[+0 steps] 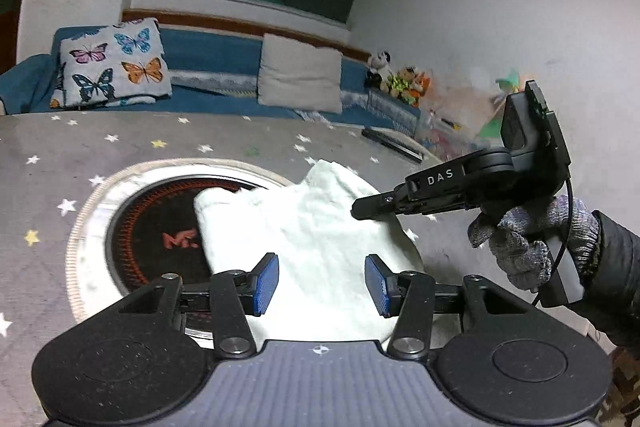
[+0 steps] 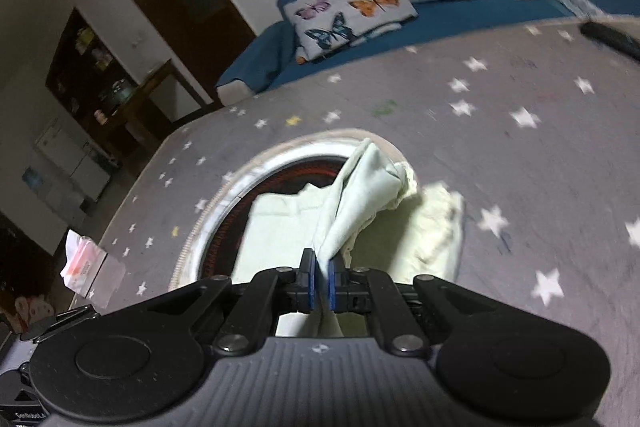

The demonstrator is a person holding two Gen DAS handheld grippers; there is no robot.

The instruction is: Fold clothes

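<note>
A pale, whitish garment (image 1: 316,235) lies on the grey star-patterned table, partly over a round heater inset (image 1: 152,223). My left gripper (image 1: 322,283) hovers just above its near part, open, blue pads (image 1: 266,283) wide apart with only cloth below. From the right, my right gripper (image 1: 360,207) reaches in, held by a gloved hand (image 1: 524,243), its tip at the garment's right edge. In the right wrist view the right gripper (image 2: 321,281) is shut on a raised fold of the garment (image 2: 360,195), which lifts up from the flat part (image 2: 276,231).
A dark remote-like bar (image 1: 394,143) lies at the table's far right. A blue sofa (image 1: 216,75) with a butterfly pillow (image 1: 112,63) and a grey cushion runs behind the table. Plush toys (image 1: 404,81) sit at the right. A plastic packet (image 2: 90,267) rests at the table's left edge.
</note>
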